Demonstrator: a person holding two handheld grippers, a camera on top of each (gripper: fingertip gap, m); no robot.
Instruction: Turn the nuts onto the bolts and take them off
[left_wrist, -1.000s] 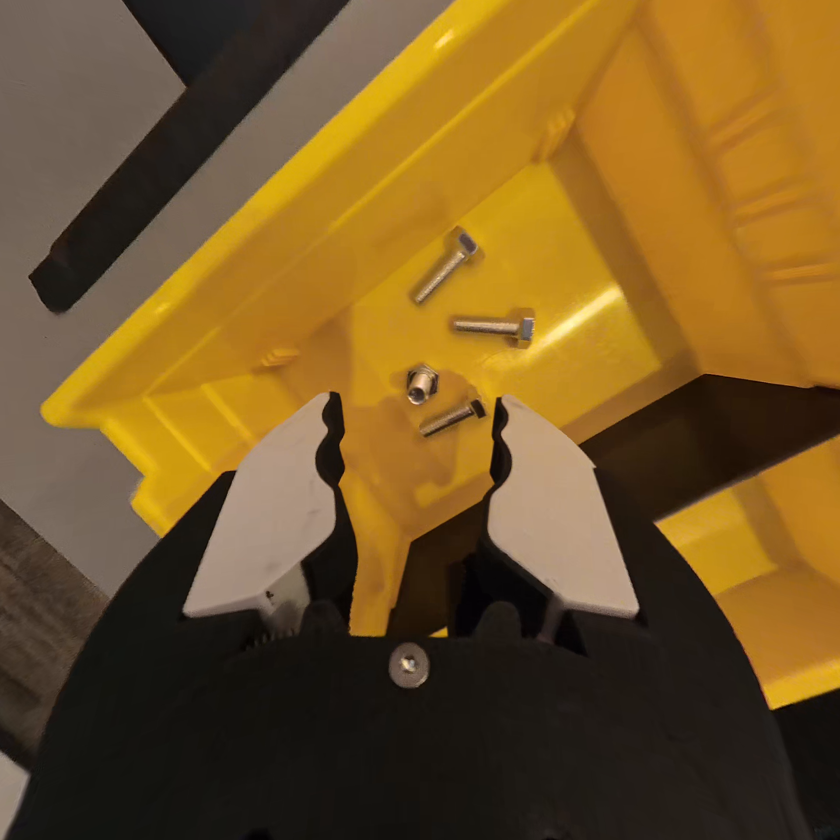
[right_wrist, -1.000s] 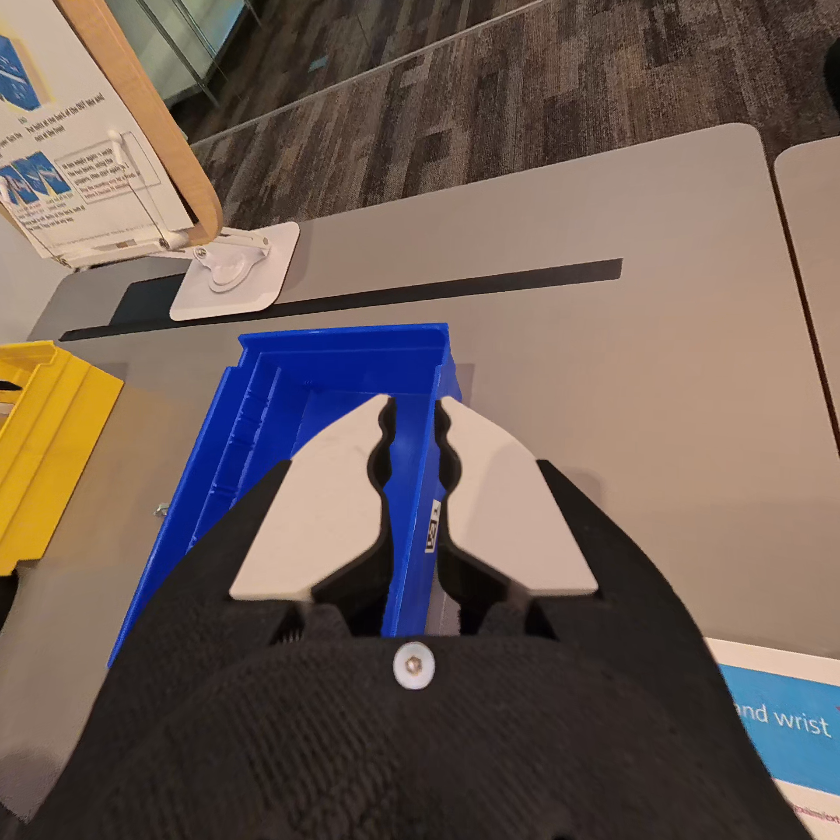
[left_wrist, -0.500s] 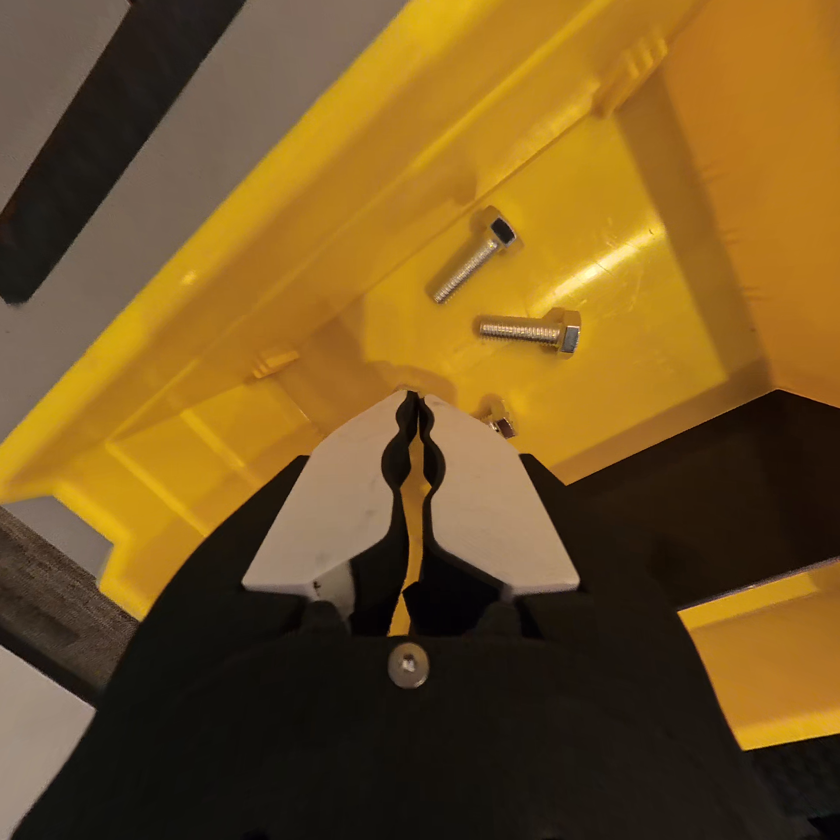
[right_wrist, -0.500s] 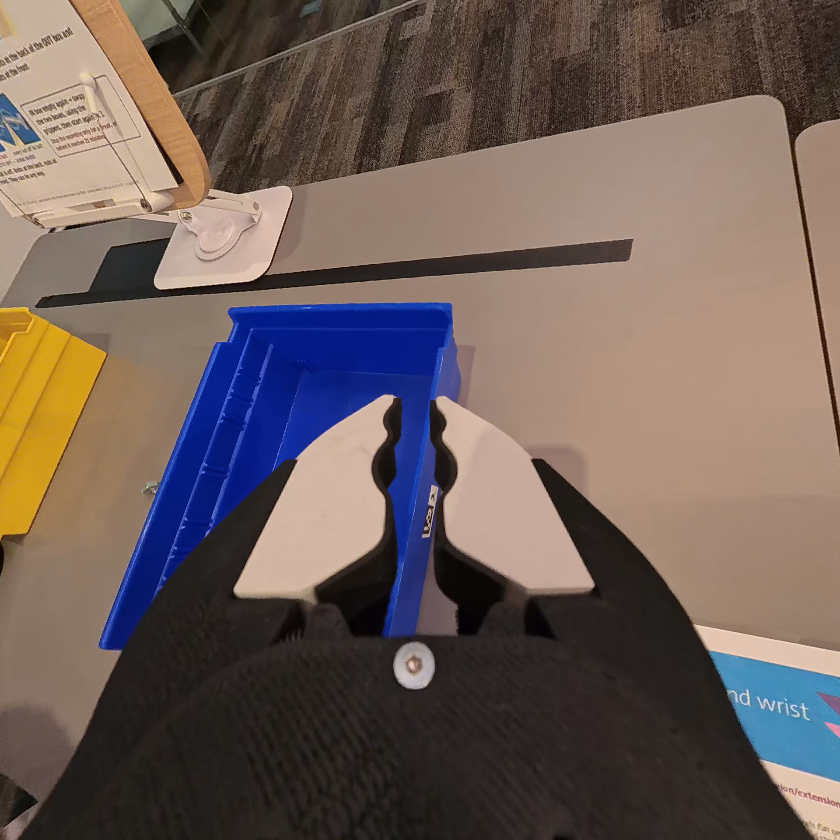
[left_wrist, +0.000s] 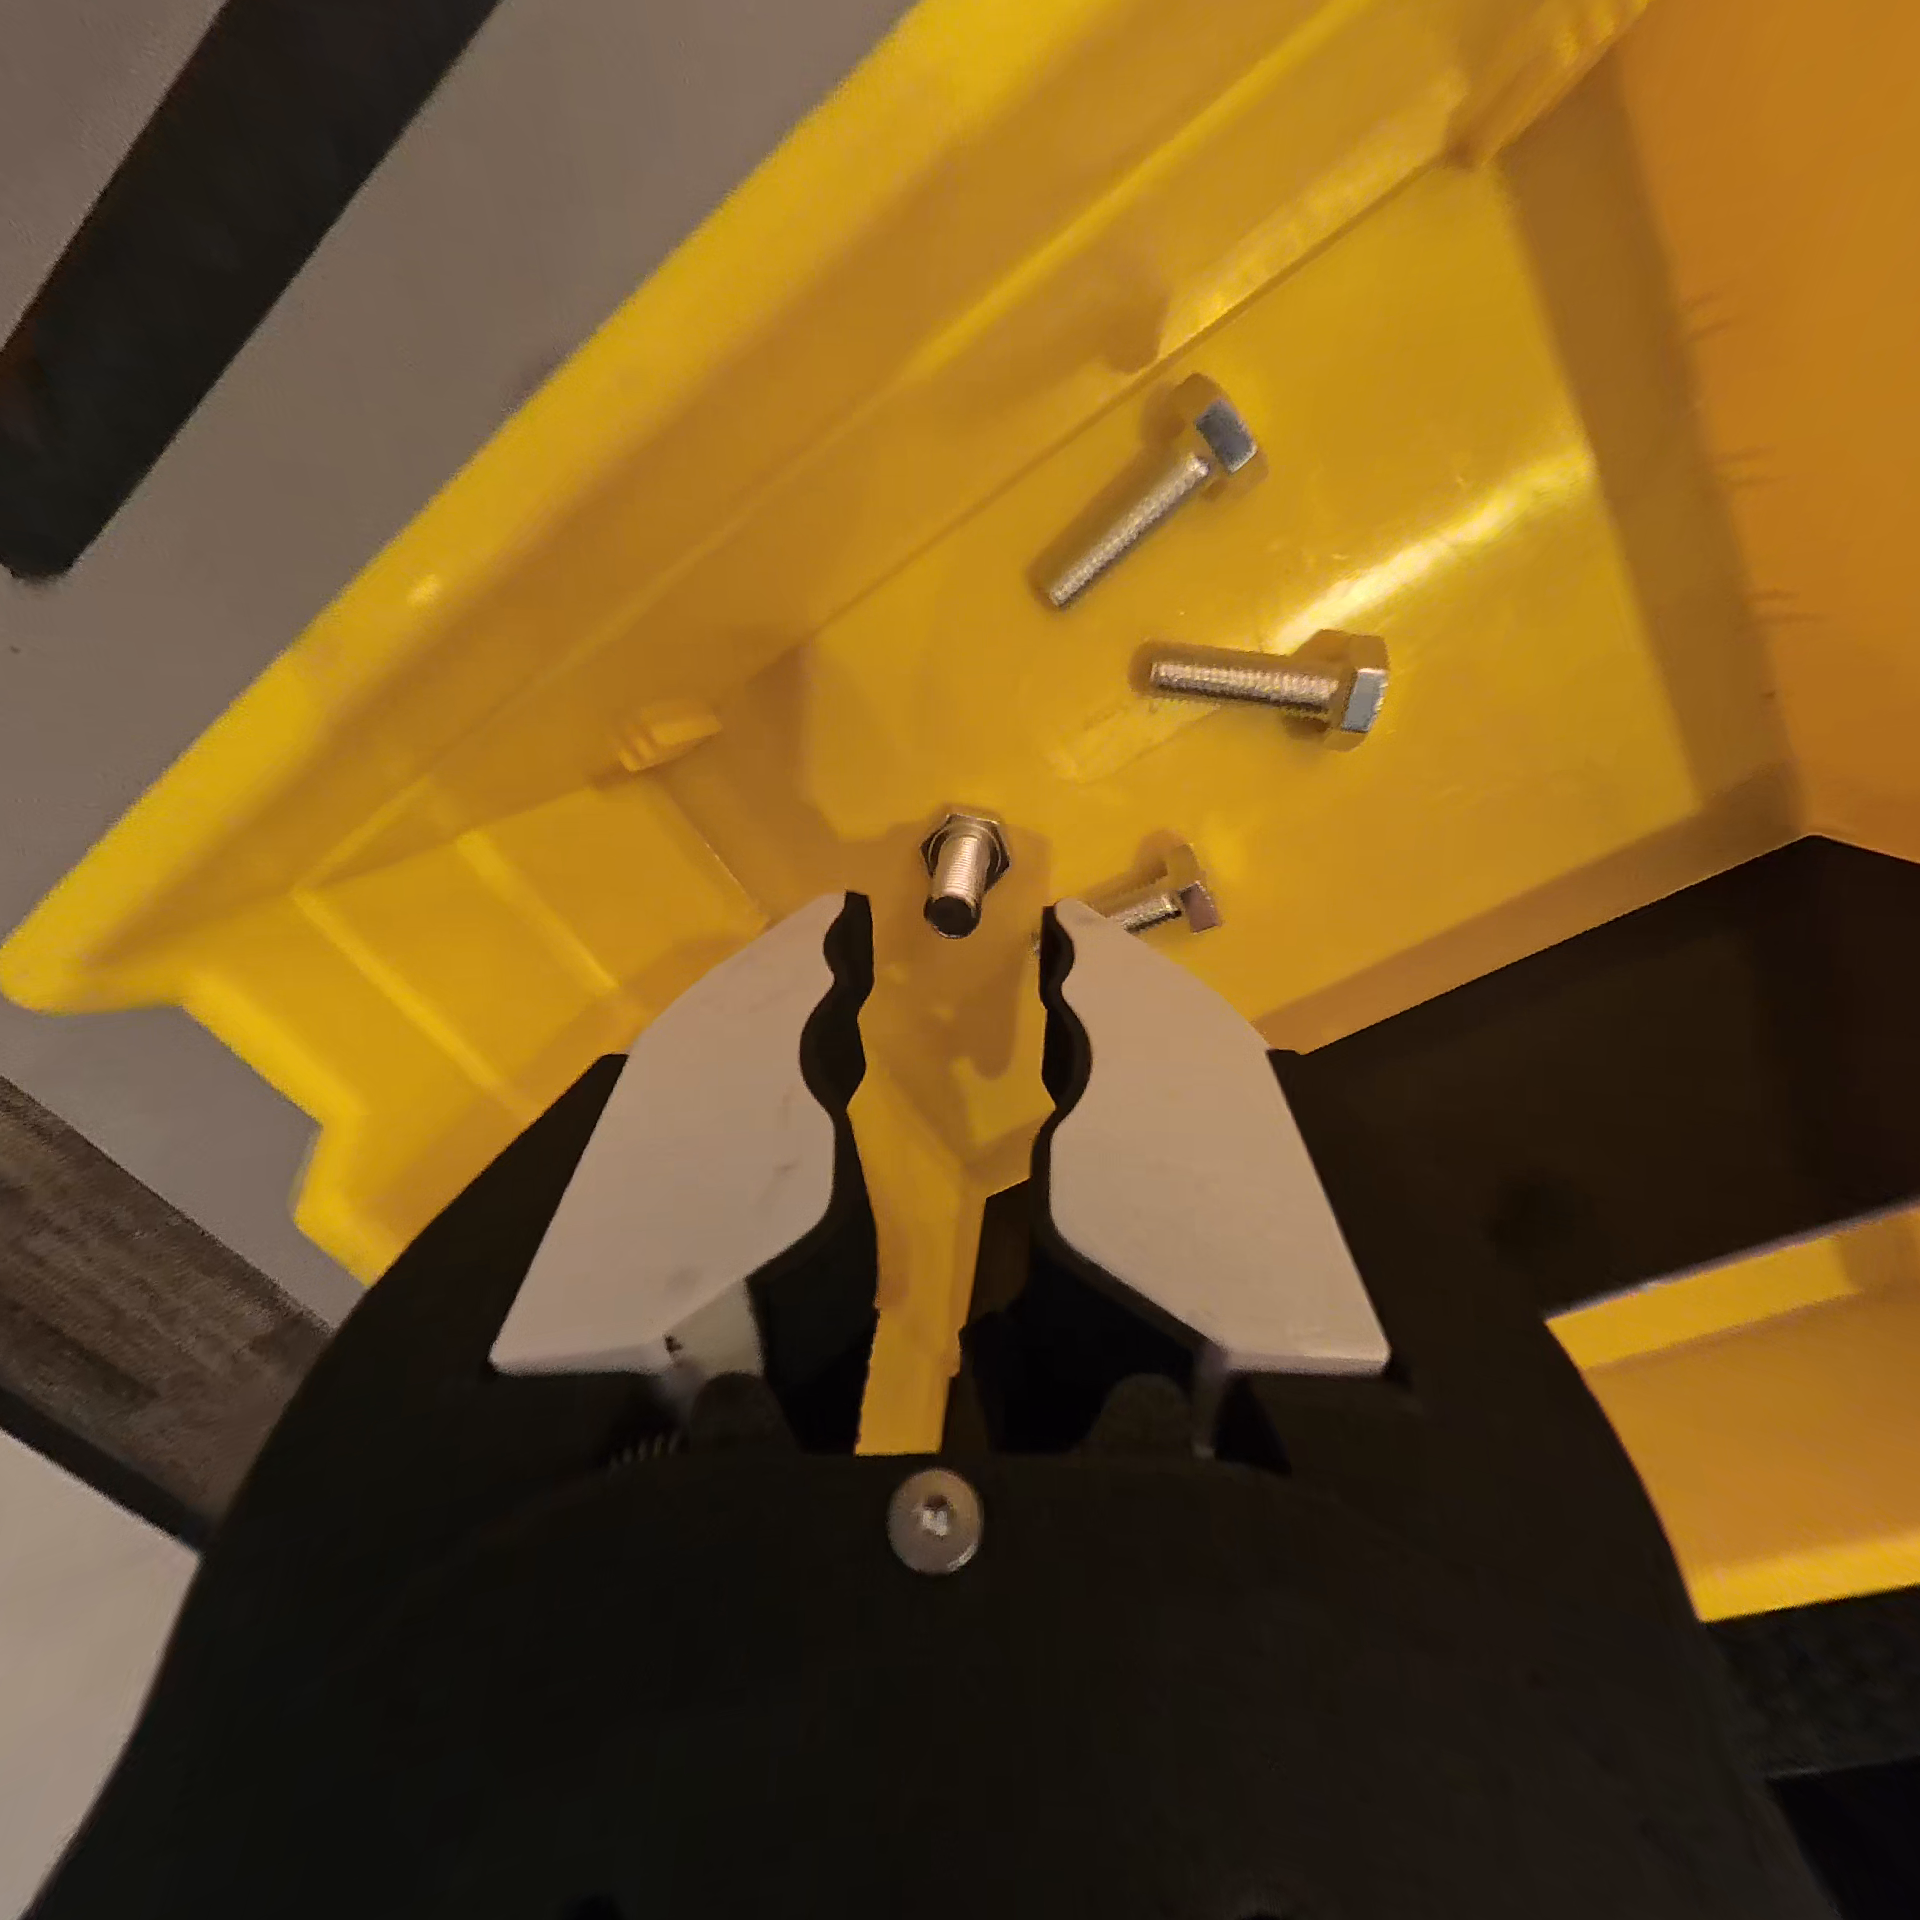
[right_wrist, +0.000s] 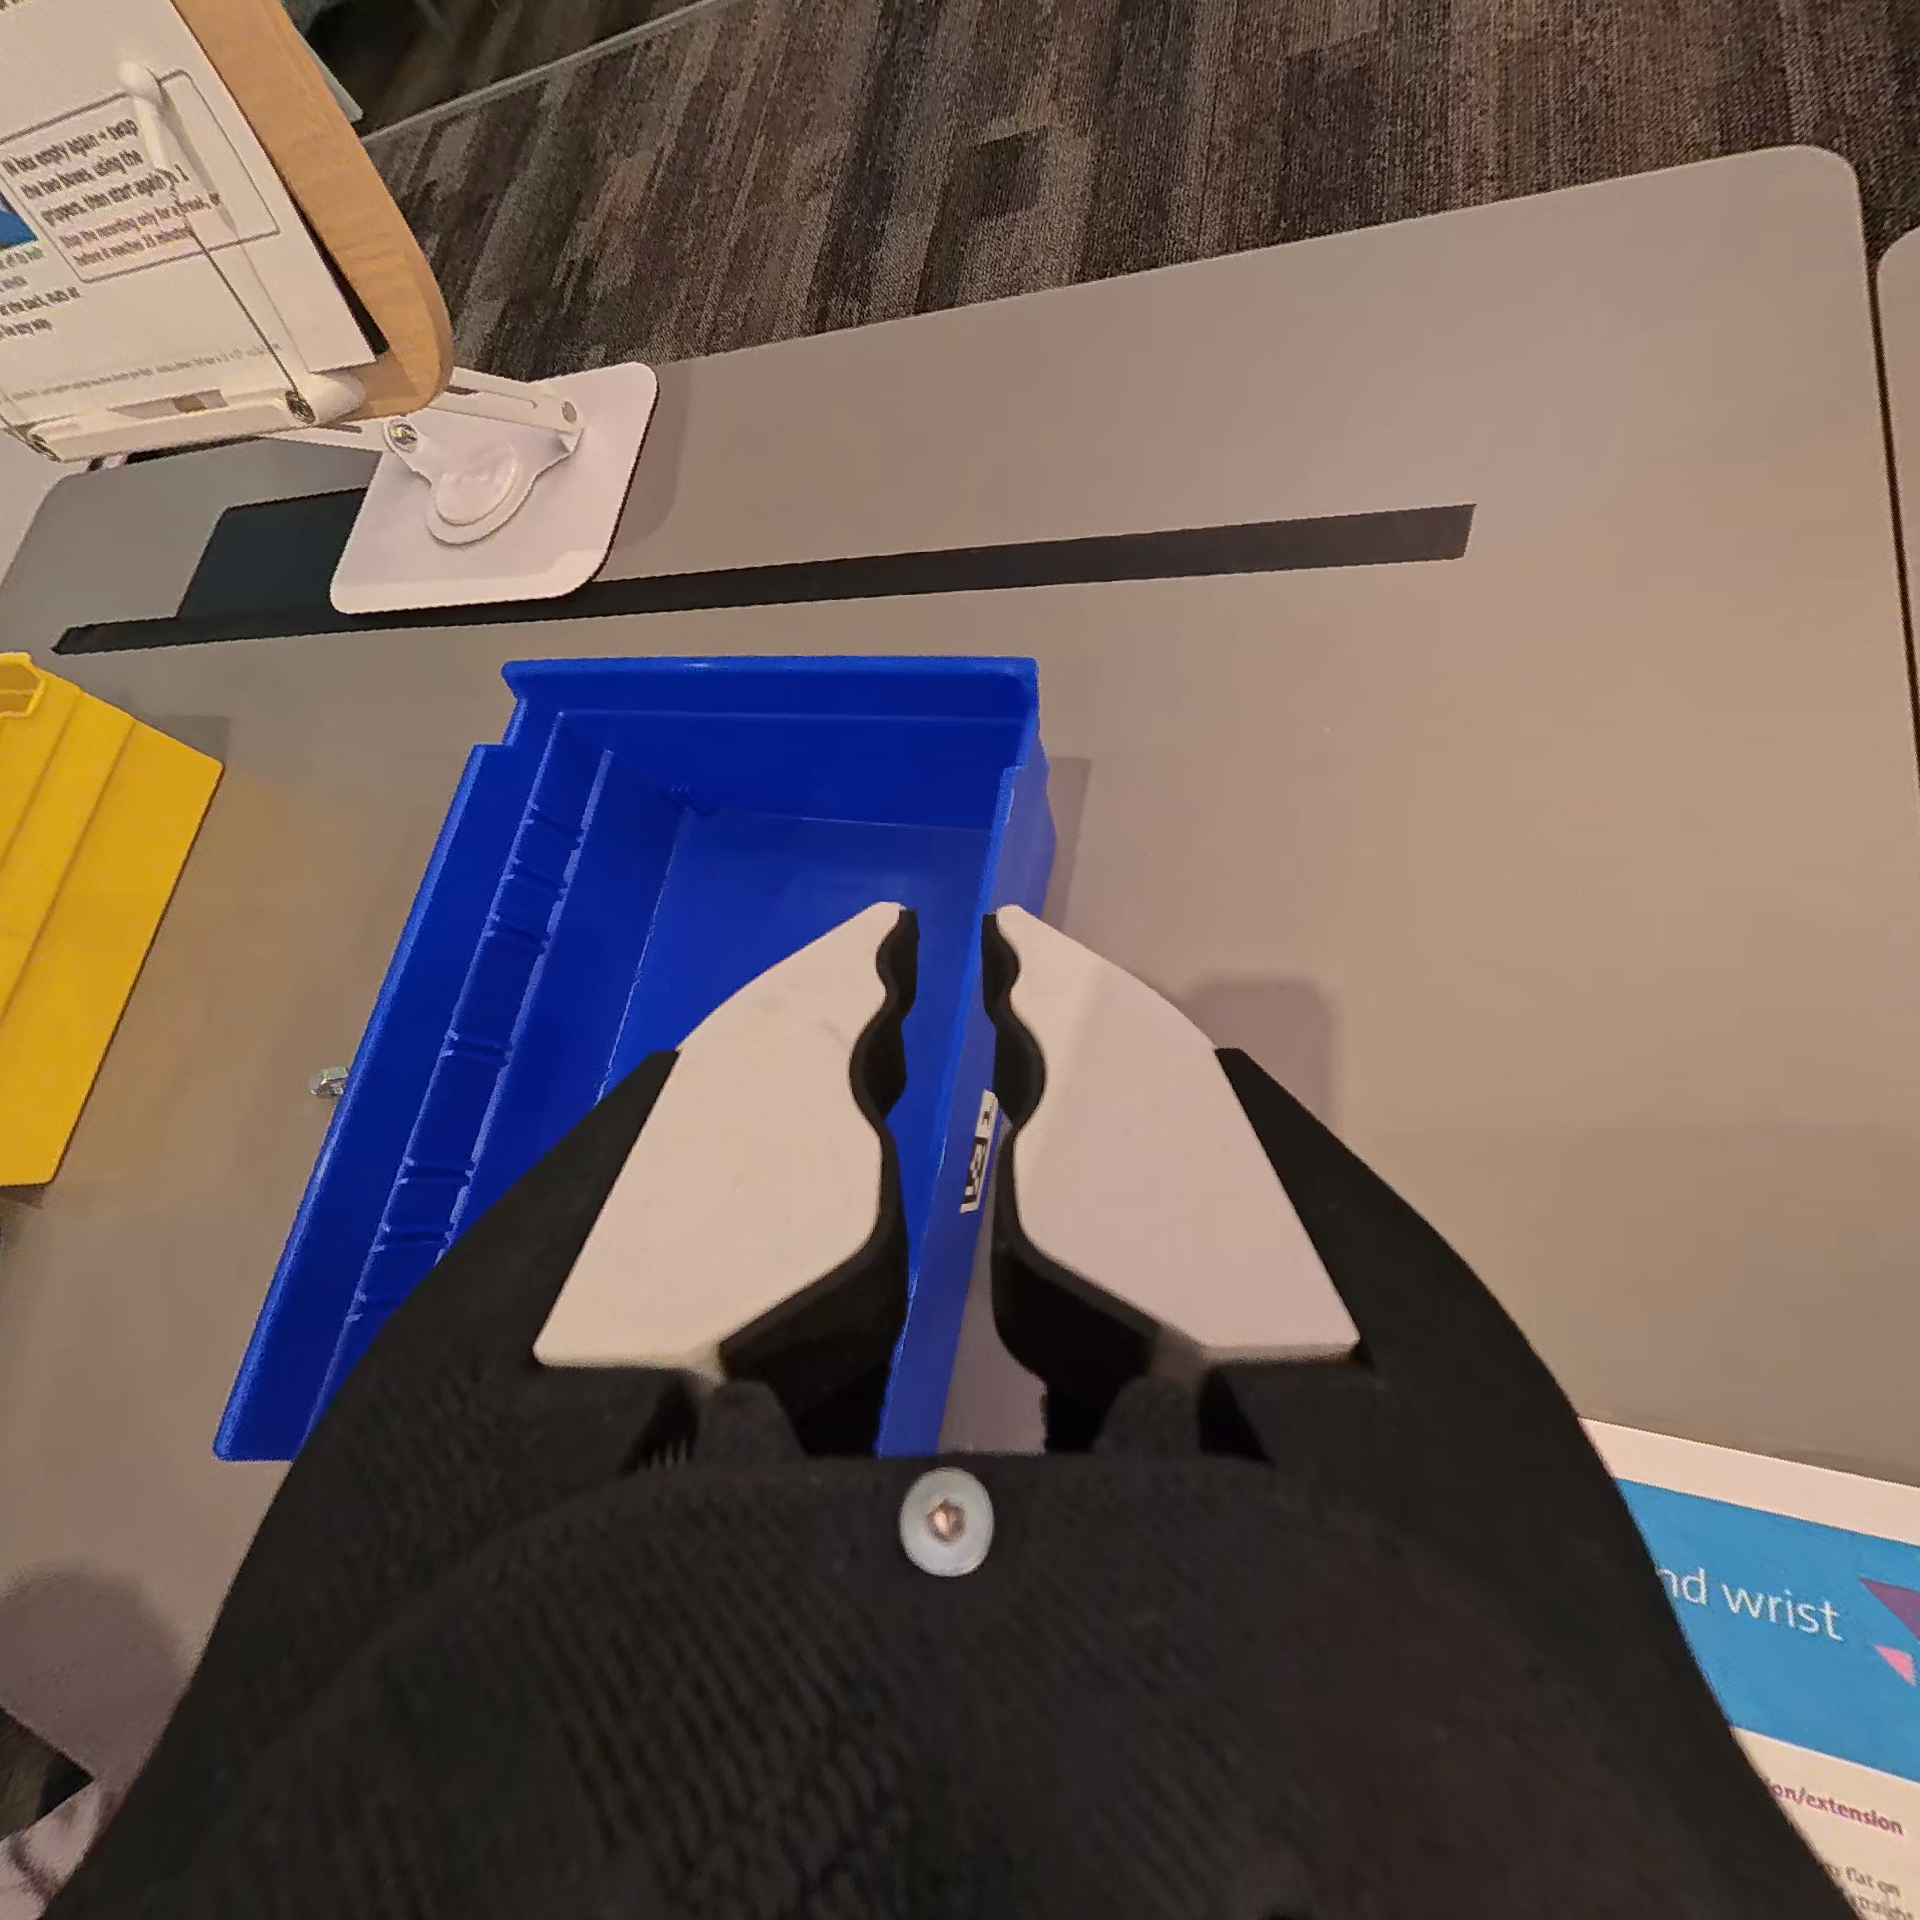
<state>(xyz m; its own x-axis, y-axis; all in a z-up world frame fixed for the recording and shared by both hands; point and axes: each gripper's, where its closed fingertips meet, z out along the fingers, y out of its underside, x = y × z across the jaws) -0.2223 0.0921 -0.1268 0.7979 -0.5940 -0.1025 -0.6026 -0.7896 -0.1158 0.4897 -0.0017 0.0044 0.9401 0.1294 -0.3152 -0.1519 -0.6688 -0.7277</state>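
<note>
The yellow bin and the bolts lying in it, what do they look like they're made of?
The yellow bin looks like moulded plastic with a glossy finish: it has ribbed walls, rounded edges and soft light streaks on its floor. The bolts look like bright, silvery metal, probably plated steel, with cut threads and hex heads that glint. The exact metal cannot be told from the look alone.

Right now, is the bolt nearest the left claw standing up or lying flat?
Standing up. The bolt rests on its head in the yellow bin, threaded end pointing up just beyond the open left claw; the other bolts lie flat.
</note>
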